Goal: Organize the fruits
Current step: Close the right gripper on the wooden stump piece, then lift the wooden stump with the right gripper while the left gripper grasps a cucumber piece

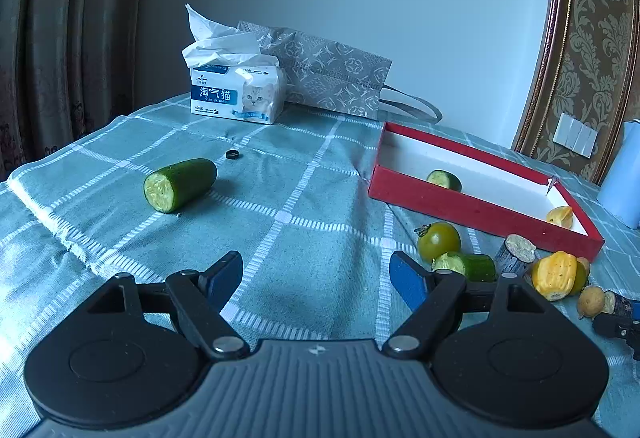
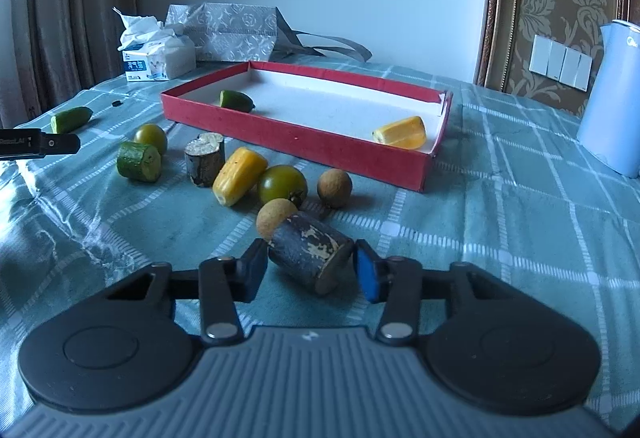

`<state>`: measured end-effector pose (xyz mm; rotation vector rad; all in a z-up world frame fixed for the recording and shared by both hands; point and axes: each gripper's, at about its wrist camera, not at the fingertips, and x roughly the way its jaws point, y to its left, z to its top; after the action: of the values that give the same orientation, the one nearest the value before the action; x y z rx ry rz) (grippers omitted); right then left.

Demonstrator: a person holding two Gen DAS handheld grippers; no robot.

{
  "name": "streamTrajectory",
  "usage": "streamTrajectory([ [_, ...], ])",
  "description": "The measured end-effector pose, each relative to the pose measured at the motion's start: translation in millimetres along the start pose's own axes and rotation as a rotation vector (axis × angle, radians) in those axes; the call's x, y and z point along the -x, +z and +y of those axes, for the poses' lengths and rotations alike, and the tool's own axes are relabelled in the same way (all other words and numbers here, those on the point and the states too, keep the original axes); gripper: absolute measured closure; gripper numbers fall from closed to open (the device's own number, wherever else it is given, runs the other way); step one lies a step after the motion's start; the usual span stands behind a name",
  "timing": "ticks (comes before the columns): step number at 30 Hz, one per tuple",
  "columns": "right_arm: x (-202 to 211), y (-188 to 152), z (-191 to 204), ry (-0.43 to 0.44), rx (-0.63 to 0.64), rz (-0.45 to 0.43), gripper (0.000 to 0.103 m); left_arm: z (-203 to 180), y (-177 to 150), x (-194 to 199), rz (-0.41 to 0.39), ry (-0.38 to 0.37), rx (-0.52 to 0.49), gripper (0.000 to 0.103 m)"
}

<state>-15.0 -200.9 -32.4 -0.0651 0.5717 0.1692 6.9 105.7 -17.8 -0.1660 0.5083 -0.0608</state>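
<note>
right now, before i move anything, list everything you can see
box: 1, red, white inside, mid cloth
cucumber pieces: 3, green; in box, alone at left, by the pile
tomatoes: 2, green, in front of box
yellow pieces: 2; in box, on cloth
longans: 2, brown, near front
cane pieces: 2, dark; upright, lying between right pads
ring: 1, black, past the lone cucumber
tissue pack: 1, white-blue, back left
bag: 1, grey patterned, behind the pack
jug: 1, pale blue, far right
cloth: 1, teal check, under all
left gripper: open, empty
right gripper: closed on lying cane piece
</note>
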Motion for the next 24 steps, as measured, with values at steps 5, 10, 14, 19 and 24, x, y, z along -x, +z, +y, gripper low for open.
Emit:
streamTrajectory([
  [5,0,-1,-2,-0.005,-0.017,-0.001,0.060,0,0,0,0.002,-0.003,0.002,0.022],
  [10,12,-5,-9,0.002,-0.074,-0.045,0.060,-2,0,1,-0.003,-0.030,-0.019,0.022],
  [14,21,-10,-16,0.003,-0.100,-0.070,0.060,-18,-2,4,-0.012,-0.076,-0.104,0.022],
  [19,23,-12,-25,0.013,-0.145,-0.084,0.060,-55,-3,-4,-0.008,-0.064,-0.261,0.022],
  [24,26,-14,-29,0.026,-0.170,-0.103,0.060,-75,1,-19,0.029,-0.080,-0.284,0.022],
])
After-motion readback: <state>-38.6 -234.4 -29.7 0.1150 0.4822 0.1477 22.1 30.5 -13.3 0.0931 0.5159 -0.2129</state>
